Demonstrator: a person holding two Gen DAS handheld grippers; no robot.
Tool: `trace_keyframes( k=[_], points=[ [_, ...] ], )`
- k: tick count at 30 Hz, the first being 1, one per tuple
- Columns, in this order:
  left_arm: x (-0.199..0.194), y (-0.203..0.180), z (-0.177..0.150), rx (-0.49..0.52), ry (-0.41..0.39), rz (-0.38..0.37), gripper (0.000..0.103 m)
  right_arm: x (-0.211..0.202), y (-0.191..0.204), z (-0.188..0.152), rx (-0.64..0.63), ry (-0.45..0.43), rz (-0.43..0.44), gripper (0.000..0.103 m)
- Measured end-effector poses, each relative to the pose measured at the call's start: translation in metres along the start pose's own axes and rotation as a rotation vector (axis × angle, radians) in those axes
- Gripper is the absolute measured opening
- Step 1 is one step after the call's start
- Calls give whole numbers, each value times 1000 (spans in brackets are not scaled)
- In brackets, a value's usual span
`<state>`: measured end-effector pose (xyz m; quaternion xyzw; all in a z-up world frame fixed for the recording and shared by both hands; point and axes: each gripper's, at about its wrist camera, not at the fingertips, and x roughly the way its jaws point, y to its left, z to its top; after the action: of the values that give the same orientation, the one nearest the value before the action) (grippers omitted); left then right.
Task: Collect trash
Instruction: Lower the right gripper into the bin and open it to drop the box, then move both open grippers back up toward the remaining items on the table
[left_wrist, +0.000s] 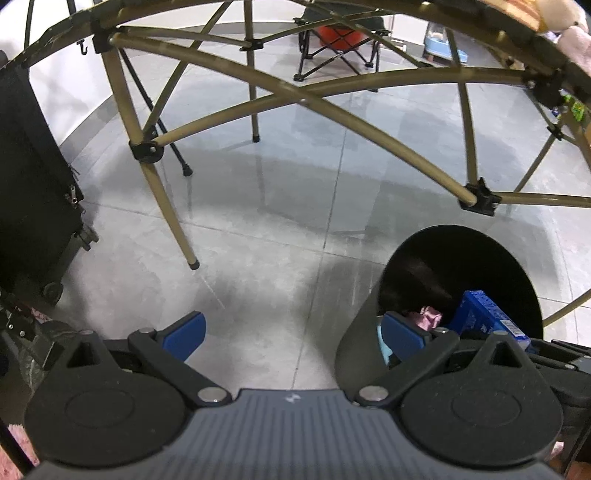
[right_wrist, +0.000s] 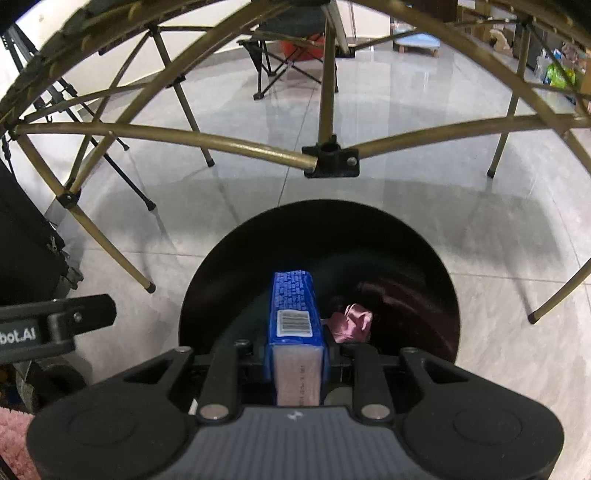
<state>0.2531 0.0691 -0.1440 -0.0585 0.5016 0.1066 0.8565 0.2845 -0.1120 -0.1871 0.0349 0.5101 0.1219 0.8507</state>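
The right tool (right_wrist: 295, 354) is clenched on a blue pack (right_wrist: 294, 314) at lower centre of the right wrist view, holding it over the mouth of a black bin (right_wrist: 424, 251) on the grey tiled floor (right_wrist: 498, 332). A crumpled pink wrapper (right_wrist: 352, 321) lies inside the bin, just right of the pack. In the left wrist view the left tool (left_wrist: 291, 336) is released, its blue pads (left_wrist: 186, 334) spread wide with nothing between them (the bin (left_wrist: 461, 258) sits at lower right there). A folding bench's tan legs (left_wrist: 162, 184) cross the upper frame.
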Motion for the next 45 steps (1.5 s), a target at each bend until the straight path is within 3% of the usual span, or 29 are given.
trace_keyframes(
  k=[11, 12, 13, 15, 16, 34, 45],
  points=[
    [4, -2, -2, 12, 15, 14, 103, 11, 5, 5, 0, 39, 10, 28],
    [4, -2, -2, 10, 15, 15, 103, 11, 5, 6, 3, 41, 12, 42],
    [4, -2, -2, 10, 16, 16, 103, 12, 4, 6, 6, 40, 10, 68],
    [2, -1, -2, 6, 13, 16, 103, 11, 5, 7, -6, 29, -14, 97],
    [2, -1, -2, 5, 11, 16, 103, 11, 6, 7, -14, 25, -33, 100],
    [-34, 3, -1, -10, -63, -9, 103, -12, 1, 9, -48, -37, -40, 103],
    [-99, -2, 9, 27, -228, -72, 103, -85, -12, 14, -85, -223, -51, 103]
  ],
)
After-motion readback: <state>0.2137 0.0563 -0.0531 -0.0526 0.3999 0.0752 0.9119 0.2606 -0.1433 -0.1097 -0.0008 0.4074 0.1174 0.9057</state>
